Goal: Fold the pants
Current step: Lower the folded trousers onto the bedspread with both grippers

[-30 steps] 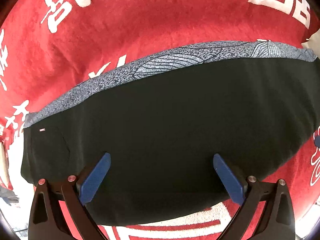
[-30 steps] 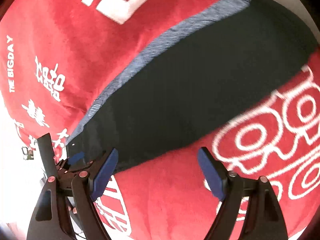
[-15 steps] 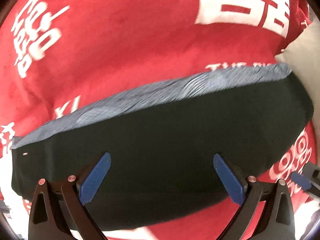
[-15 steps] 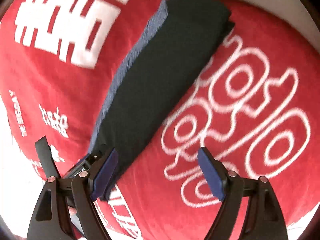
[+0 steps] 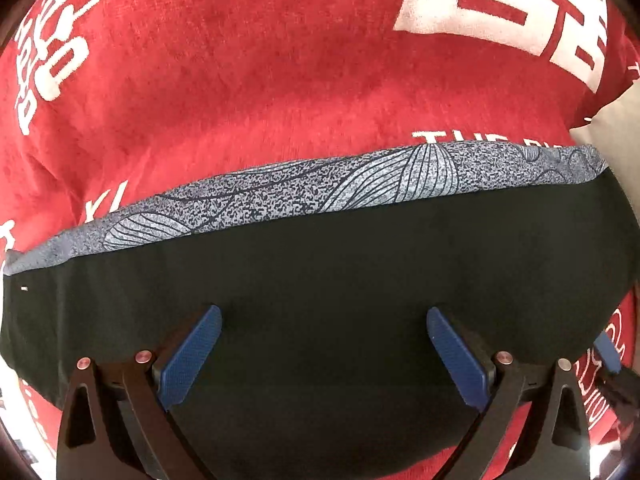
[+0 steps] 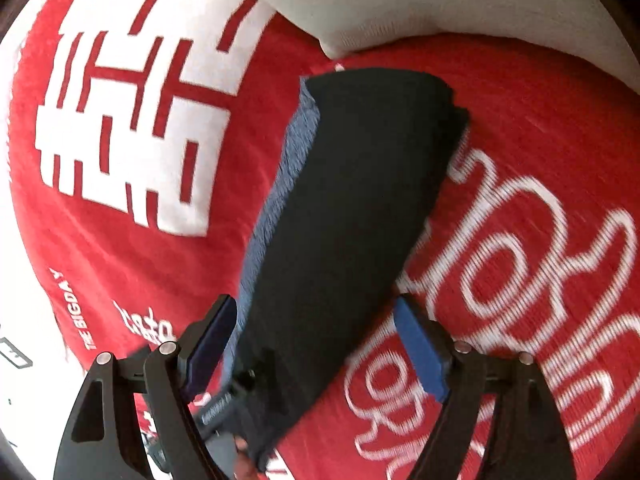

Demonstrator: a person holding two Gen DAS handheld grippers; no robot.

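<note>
Pants of dark, near-black fabric with a grey-blue leaf-printed band along one long edge (image 5: 320, 280) lie flat on a red plush blanket with white lettering (image 5: 240, 80), already gathered into a long, narrow, layered strip. Judging by that compact shape, the lengthwise folding looks done, and what seems left is to bring one end of the strip over the other and smooth the stack; whether more folds are intended cannot be told. In the right wrist view the same strip (image 6: 352, 220) runs away from the camera toward a pale cream cushion (image 6: 400, 4) at the blanket's far edge, and that view is blurred. The left gripper (image 5: 324, 344) hangs over the middle of the dark cloth with its blue-padded fingers (image 5: 192, 356) spread wide; nothing lies between them, and whether the tips touch the fabric cannot be judged from this angle. The right gripper (image 6: 316, 344) is likewise spread wide at the near end of the strip, straddling it, one pad near the printed edge and the other beside the plain edge, clamping nothing. Part of the left gripper shows low in the right wrist view, just beside the strip's near end.
</note>
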